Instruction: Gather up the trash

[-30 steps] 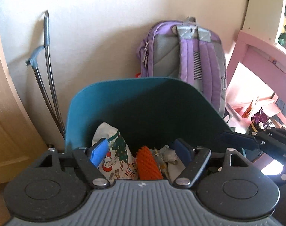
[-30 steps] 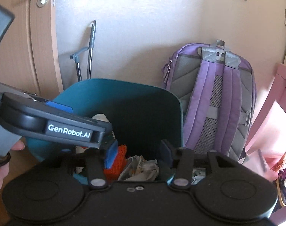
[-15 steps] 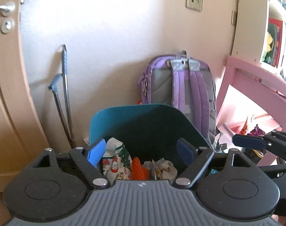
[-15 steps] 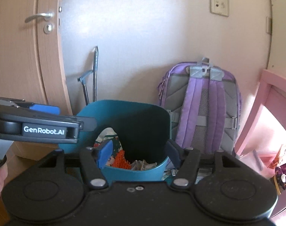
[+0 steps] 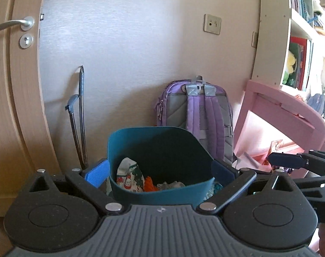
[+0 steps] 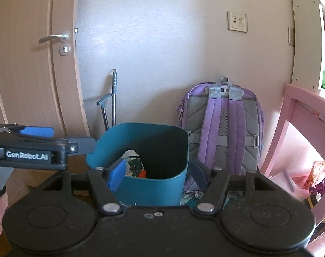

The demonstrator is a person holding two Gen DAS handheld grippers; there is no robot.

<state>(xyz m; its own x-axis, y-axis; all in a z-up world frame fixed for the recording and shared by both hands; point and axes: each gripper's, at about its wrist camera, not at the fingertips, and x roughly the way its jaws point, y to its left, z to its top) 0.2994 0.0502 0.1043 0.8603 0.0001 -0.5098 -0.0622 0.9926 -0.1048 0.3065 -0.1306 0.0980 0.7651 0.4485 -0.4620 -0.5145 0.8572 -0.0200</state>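
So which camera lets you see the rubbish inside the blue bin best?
The left wrist view. It looks down into the teal bin, showing a printed wrapper, something orange and crumpled paper. In the right wrist view the right gripper's blue finger and the bin's front wall hide most of it; only a bit of wrapper and orange show.

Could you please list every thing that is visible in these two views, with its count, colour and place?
trash bin: one, teal, on the floor before the wall
trash: several pieces, printed white, orange, crumpled grey, inside the trash bin
backpack: one, purple and grey, against the wall behind the bin
handle: one, grey metal, leaning on the wall
door: one, light wood, left
wall socket: one, beige
desk: one, pink, right
bookshelf: one, cream, above the desk
left tool: one, black with blue pads, open, empty
right tool: one, black, open, empty
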